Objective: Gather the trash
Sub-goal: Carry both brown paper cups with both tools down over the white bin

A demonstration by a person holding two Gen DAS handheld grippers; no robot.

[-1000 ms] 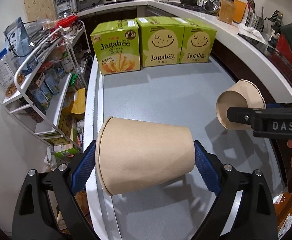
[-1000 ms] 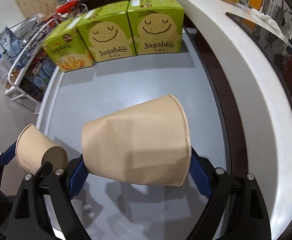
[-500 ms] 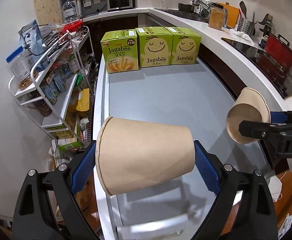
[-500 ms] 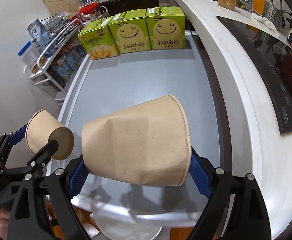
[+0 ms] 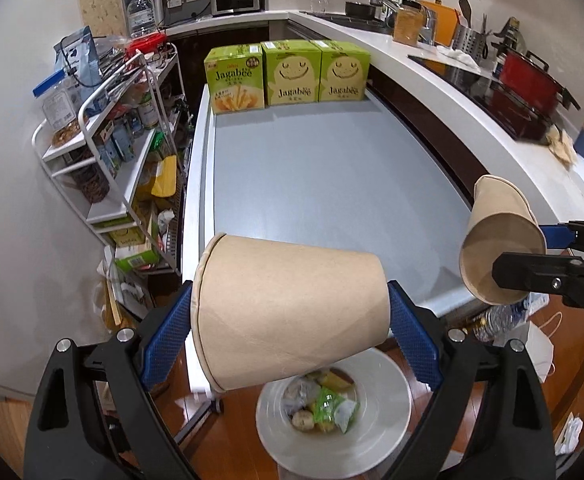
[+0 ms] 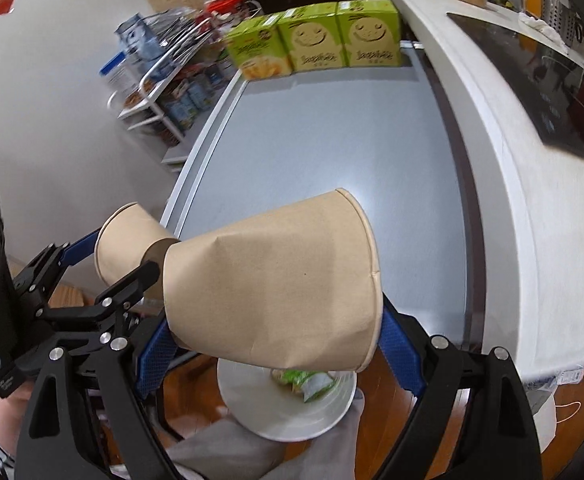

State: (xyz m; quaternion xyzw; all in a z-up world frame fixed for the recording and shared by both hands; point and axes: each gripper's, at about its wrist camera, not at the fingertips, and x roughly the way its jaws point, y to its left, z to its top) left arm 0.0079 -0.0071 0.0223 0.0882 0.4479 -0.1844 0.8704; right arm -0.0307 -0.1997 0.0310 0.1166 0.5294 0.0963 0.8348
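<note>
The left gripper [image 5: 290, 316] holds a brown paper cup [image 5: 288, 308] that lies on its side, with the rim to the left and the base to the right. The blue pads [image 5: 411, 340] of its jaws press on the two ends of the cup, so the jaws stand wide but closed on it. This cup hangs past the near edge of the grey table [image 5: 323, 176] and just above a white bin [image 5: 391, 408] that stands on the wooden floor [image 5: 571, 364]. In the bin lie green wrappers [image 5: 331, 404] and other small trash.

The right gripper [image 6: 272, 320] holds a second cup [image 6: 276, 284], also on its side, with the rim to the right. Its jaws are wide too and grip the cup at both ends. This cup is also beyond the near edge of the table and above the bin [image 6: 252, 412]. In the right wrist view the left cup [image 6: 128, 240] is close beside the base of the second cup, to its left.

At the far end of the table stand three green boxes [image 5: 288, 76] in a row. A wire rack [image 5: 104, 136] full of packets stands to the left of the table, and a white counter [image 5: 451, 92] runs along its right side.
</note>
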